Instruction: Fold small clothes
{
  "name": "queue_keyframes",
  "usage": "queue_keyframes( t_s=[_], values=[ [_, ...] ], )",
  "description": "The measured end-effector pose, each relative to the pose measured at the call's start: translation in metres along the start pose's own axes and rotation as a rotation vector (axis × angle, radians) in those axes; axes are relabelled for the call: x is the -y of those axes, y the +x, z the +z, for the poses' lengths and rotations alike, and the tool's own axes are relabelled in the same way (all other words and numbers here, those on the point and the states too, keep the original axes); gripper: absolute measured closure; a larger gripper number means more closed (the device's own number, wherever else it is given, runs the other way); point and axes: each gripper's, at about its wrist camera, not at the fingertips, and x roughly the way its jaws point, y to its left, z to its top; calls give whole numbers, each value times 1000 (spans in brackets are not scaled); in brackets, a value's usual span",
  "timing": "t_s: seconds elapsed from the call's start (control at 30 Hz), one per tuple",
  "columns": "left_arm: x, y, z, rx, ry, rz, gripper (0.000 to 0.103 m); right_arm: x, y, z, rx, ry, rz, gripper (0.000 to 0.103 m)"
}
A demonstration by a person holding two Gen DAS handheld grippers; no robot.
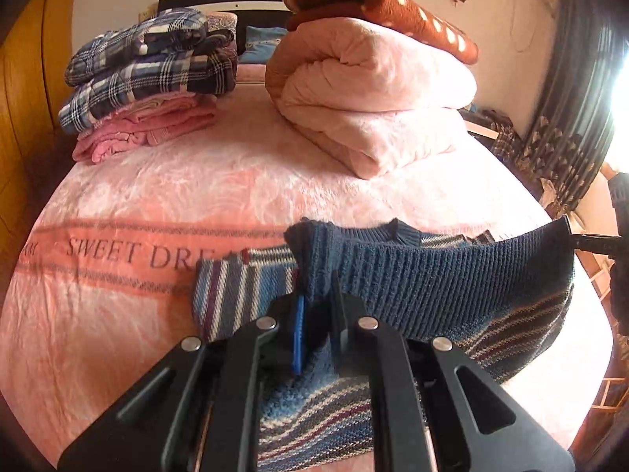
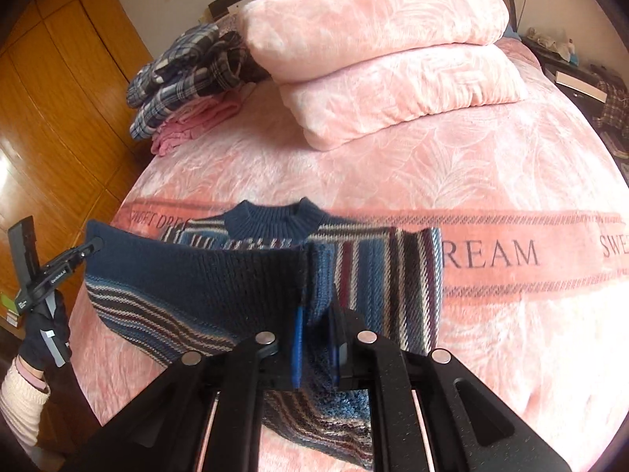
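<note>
A small blue knitted sweater (image 1: 432, 275) with maroon and white stripes lies on the pink bed cover (image 1: 196, 181), its collar (image 2: 275, 220) facing away. Its ribbed hem is lifted off the bed and stretched between both grippers. My left gripper (image 1: 316, 299) is shut on one hem corner. My right gripper (image 2: 316, 314) is shut on the other corner of the sweater (image 2: 188, 275). In the left wrist view the right gripper (image 1: 574, 236) shows at the far right edge. In the right wrist view the left gripper (image 2: 92, 246) shows at the left, held by a gloved hand (image 2: 43, 338).
A stack of folded plaid and pink clothes (image 1: 145, 78) sits at the back left of the bed. A folded pink quilt (image 1: 373, 98) with a brown dotted blanket (image 1: 377, 4) fills the back middle. A wooden wardrobe (image 2: 59, 98) stands left, a curtain (image 1: 570, 118) right.
</note>
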Motion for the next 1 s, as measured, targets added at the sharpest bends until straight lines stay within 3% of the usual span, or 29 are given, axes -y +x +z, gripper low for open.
queue_keyframes(
  t_s=[0.27,0.6,0.7,0.77,0.83,0.87,1.0],
  values=[
    [-19,78,39,-29,-34,53,95,17,63,60,-21,29,-63,93],
    [-44,174,14,-164,-81,99,95,44,153,54,-138,70,-124,93],
    [-49,190,5,-179,-107,109,93,53,168,48,-156,105,-124,93],
    [-52,195,3,-195,-126,119,86,55,175,45,-163,114,-131,92],
    [-57,198,1,-210,-152,136,76,57,179,43,-177,115,-151,84],
    [-60,199,0,-215,-165,140,75,58,179,41,-180,116,-160,79],
    [-72,181,-3,-200,-224,128,73,63,160,34,-168,133,-147,73]
  ],
)
